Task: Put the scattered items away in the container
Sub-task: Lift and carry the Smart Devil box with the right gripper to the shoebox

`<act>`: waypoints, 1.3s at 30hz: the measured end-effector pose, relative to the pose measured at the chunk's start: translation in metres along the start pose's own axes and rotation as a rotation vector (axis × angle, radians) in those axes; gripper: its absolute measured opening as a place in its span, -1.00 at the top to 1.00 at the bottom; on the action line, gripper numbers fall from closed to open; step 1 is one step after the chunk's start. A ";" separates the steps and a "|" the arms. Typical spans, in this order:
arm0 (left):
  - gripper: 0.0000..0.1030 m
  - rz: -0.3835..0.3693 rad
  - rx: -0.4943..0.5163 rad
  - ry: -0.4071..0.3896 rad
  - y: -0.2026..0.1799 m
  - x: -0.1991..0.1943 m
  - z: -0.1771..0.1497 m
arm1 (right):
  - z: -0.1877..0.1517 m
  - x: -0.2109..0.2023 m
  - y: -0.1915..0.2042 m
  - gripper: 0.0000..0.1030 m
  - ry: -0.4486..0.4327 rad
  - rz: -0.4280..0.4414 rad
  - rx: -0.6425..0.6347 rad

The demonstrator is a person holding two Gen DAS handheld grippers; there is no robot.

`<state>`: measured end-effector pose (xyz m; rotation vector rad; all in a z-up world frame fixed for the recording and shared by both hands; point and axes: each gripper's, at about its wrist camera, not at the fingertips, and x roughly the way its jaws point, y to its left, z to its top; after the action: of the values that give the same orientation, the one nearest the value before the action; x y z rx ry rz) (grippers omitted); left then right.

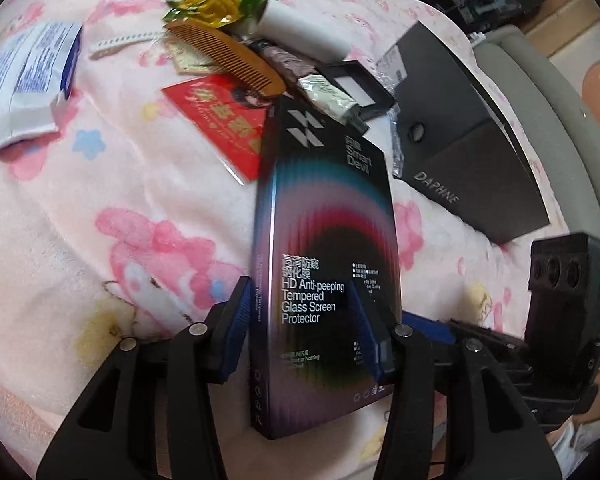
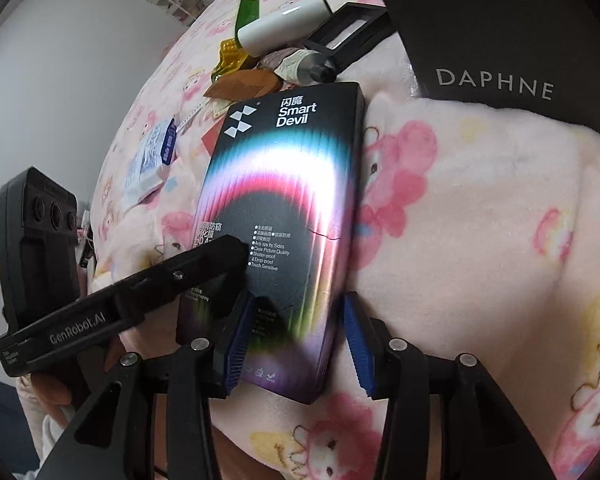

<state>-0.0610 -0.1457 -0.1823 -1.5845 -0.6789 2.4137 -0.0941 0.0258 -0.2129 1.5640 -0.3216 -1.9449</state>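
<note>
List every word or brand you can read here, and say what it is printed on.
"Smart Devil": screen protector box
"HD Anti-peeping Tempered Glass Screen Protector": same box, left view
"Anti-spy by Sides", "Clear Picture Quality", "Touch Sensitive": same box
"DAPHNE": dark box
"GenRobot.AI": left gripper
Red card, blue-and-white packet: print too blurred to read.

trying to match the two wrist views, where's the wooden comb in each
Left wrist view: the wooden comb lies upper centre-left, slanting down to the right, partly over the red packet, beyond the top end of the screen protector box.
Right wrist view: the comb sits upper centre-left, small, just above the box's top left corner.
Shared landmark: the white cylinder just past the comb in both.
</note>
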 end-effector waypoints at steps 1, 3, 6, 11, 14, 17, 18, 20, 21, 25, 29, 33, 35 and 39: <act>0.04 -0.009 -0.001 -0.005 -0.001 -0.002 -0.001 | 0.000 -0.002 0.000 0.19 -0.002 0.002 -0.006; 0.04 -0.028 -0.009 -0.014 -0.001 -0.006 -0.003 | 0.000 -0.009 0.000 0.22 -0.008 0.008 -0.016; 0.04 -0.048 -0.018 -0.046 -0.008 -0.020 -0.007 | 0.000 -0.022 0.004 0.22 -0.023 0.011 -0.031; 0.04 -0.067 -0.031 -0.114 -0.023 -0.049 -0.009 | 0.002 -0.052 0.019 0.22 -0.076 0.013 -0.080; 0.04 -0.051 0.020 -0.162 -0.046 -0.069 -0.003 | 0.005 -0.073 0.023 0.22 -0.119 0.053 -0.082; 0.04 -0.054 0.054 -0.206 -0.066 -0.086 0.005 | 0.009 -0.098 0.027 0.22 -0.175 0.084 -0.089; 0.04 -0.057 0.066 -0.221 -0.074 -0.091 0.008 | 0.010 -0.106 0.027 0.22 -0.195 0.095 -0.091; 0.05 -0.062 0.088 -0.239 -0.087 -0.097 0.013 | 0.013 -0.121 0.026 0.22 -0.232 0.110 -0.090; 0.05 -0.065 0.099 -0.247 -0.094 -0.100 0.016 | 0.014 -0.127 0.024 0.22 -0.248 0.116 -0.088; 0.05 -0.072 0.151 -0.243 -0.126 -0.096 0.029 | 0.019 -0.147 0.015 0.22 -0.298 0.114 -0.074; 0.05 -0.099 0.205 -0.226 -0.160 -0.081 0.044 | 0.025 -0.172 -0.010 0.22 -0.351 0.084 -0.055; 0.05 -0.133 0.248 -0.206 -0.196 -0.060 0.060 | 0.034 -0.198 -0.032 0.22 -0.399 0.018 -0.045; 0.05 -0.143 0.266 -0.196 -0.211 -0.048 0.070 | 0.039 -0.210 -0.044 0.22 -0.417 -0.015 -0.040; 0.05 -0.141 0.309 -0.188 -0.244 -0.023 0.093 | 0.059 -0.231 -0.073 0.22 -0.442 -0.060 -0.039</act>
<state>-0.1601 0.0350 -0.0199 -1.1632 -0.4037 2.4387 -0.1468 0.2098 -0.0530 1.1176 -0.4165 -2.3206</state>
